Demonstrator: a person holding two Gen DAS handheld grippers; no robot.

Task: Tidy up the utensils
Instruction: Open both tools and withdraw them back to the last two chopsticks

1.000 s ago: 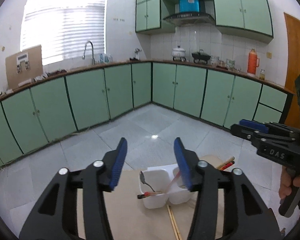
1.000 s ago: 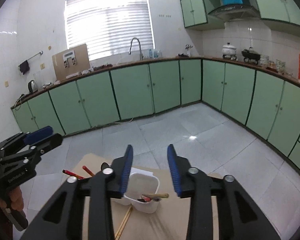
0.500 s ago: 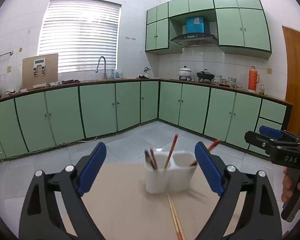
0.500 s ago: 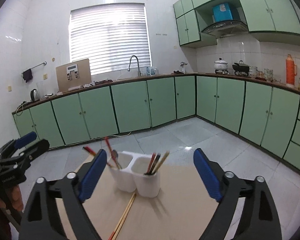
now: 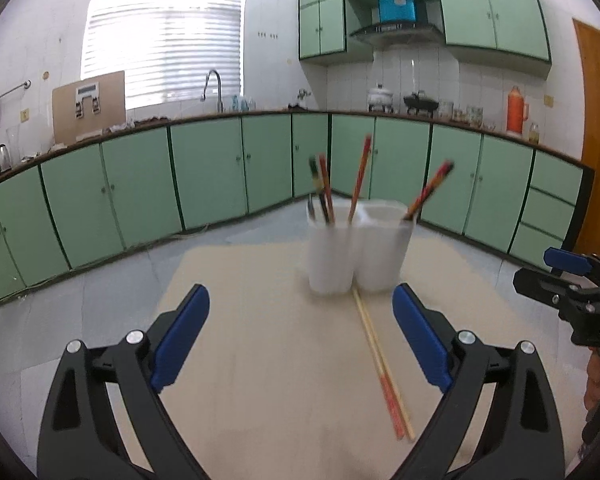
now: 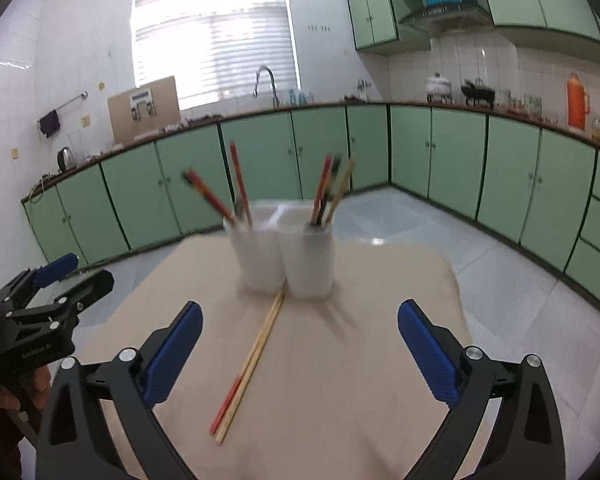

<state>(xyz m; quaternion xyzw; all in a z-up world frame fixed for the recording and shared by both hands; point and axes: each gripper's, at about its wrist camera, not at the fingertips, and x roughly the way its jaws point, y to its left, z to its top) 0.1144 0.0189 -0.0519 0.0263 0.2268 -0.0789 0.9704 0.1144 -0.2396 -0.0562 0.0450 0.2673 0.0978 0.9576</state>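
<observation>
A white two-compartment utensil holder [image 5: 358, 250] [image 6: 286, 256] stands upright on a beige table [image 5: 260, 360] [image 6: 360, 380]. Red and dark chopsticks and a spoon stick up out of it [image 5: 360, 176] [image 6: 236, 184]. A pair of chopsticks [image 5: 380, 364] [image 6: 250, 364] lies flat on the table in front of the holder. My left gripper [image 5: 300, 340] is open and empty, short of the holder. My right gripper [image 6: 300, 344] is open and empty, above the loose chopsticks. Each gripper shows at the edge of the other's view [image 5: 556, 280] [image 6: 56, 284].
The table stands in a kitchen with green cabinets [image 5: 204, 176] along the walls, a sink and tap [image 5: 214, 88] under the window, and a tiled floor [image 6: 440, 224] around it. An orange thermos [image 5: 516, 110] sits on the counter.
Both grippers have opened wide and dropped lower and back, from above the holder to table level. The holder now shows upright from the side.
</observation>
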